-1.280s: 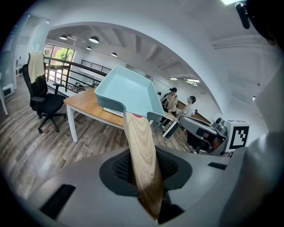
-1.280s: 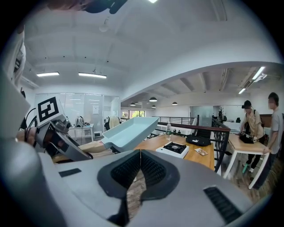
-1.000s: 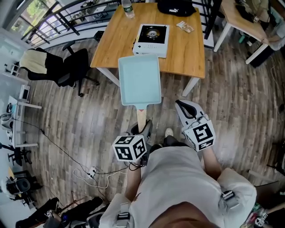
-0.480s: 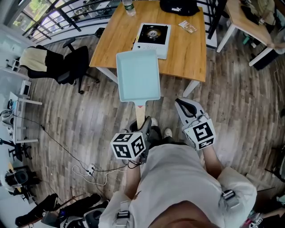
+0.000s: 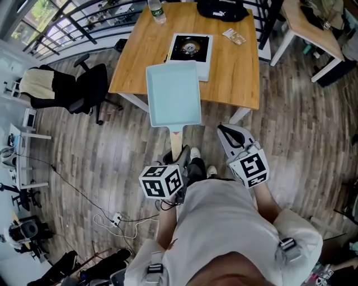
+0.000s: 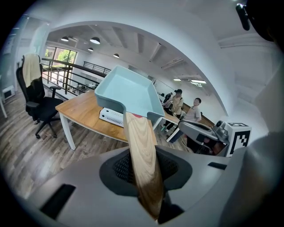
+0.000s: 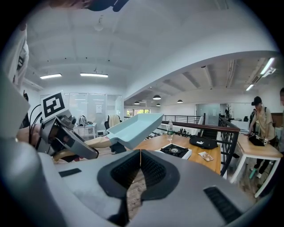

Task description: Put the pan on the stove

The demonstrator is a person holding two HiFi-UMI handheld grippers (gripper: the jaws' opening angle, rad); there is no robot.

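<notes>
A light-blue square pan (image 5: 173, 94) with a wooden handle (image 5: 177, 144) is held level in the air over the near edge of a wooden table (image 5: 240, 67). My left gripper (image 5: 180, 162) is shut on the handle (image 6: 142, 150), and the pan (image 6: 128, 91) stretches out ahead of it. A white portable stove (image 5: 190, 47) with a black burner sits on the table just beyond the pan's far edge. My right gripper (image 5: 226, 131) hangs to the right of the handle, shut with nothing in it. From the right gripper view, the pan (image 7: 135, 126) is at left and the stove (image 7: 175, 150) beyond.
A clear bottle (image 5: 158, 10), a black bag (image 5: 221, 8) and a small packet (image 5: 234, 34) lie on the table's far side. A black office chair (image 5: 84, 84) stands left of the table. Cables (image 5: 112, 215) trail on the wooden floor. A second table (image 5: 310, 28) is at upper right.
The pan has moved forward, and its far edge now overlaps the stove's near left corner. The right gripper has barely moved.
</notes>
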